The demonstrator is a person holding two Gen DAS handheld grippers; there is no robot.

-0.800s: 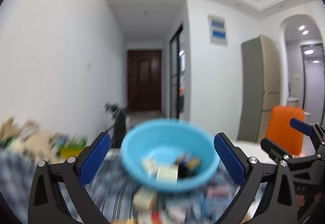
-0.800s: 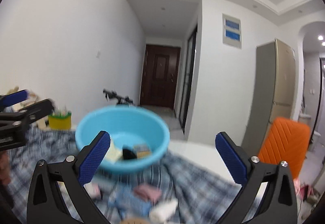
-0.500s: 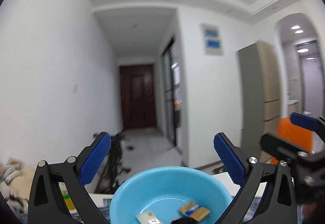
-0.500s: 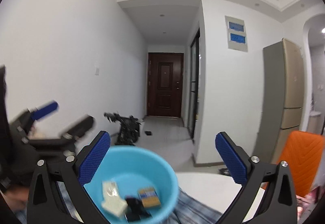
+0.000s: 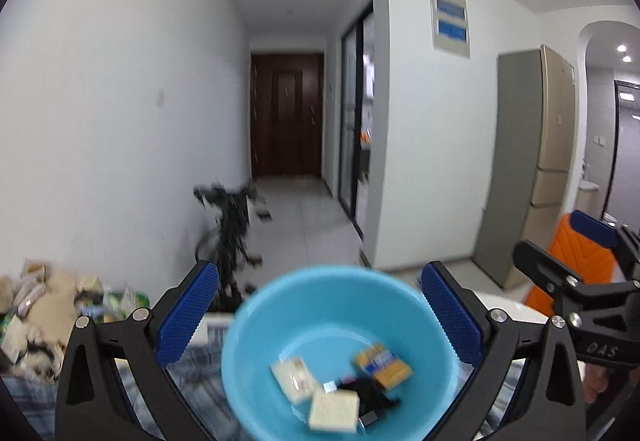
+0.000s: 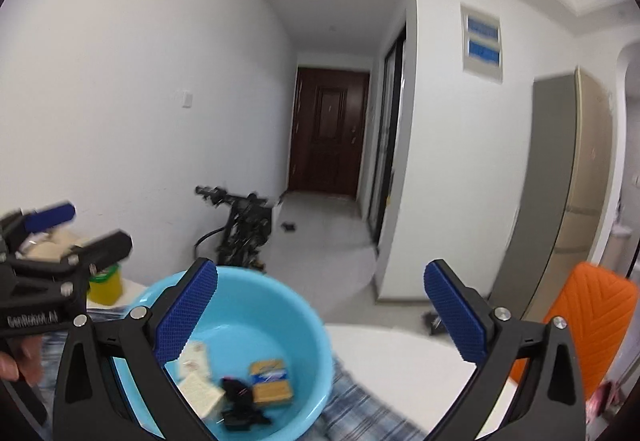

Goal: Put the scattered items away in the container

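A light blue plastic basin (image 5: 280, 325) stands on the plaid-clothed table and also shows in the right wrist view (image 6: 276, 317). It holds two pale packets (image 5: 334, 410), a yellow-and-blue packet (image 5: 382, 361) and a small black item (image 5: 370, 395). My left gripper (image 5: 318, 317) is open and empty, raised above the basin's near side. My right gripper (image 6: 320, 315) is open and empty, to the right of the basin. Each gripper shows in the other's view, the right (image 5: 576, 273) and the left (image 6: 60, 237).
A pile of snack bags (image 5: 44, 305) lies at the table's left. A yellow cup (image 6: 105, 283) stands behind the basin. An orange chair (image 6: 592, 317) is at the right. A scooter (image 6: 240, 229) leans by the wall beyond the table.
Both cameras swung up toward the hallway, then tilted partly back down, so more of the basin shows again. Both grippers stayed open and empty.
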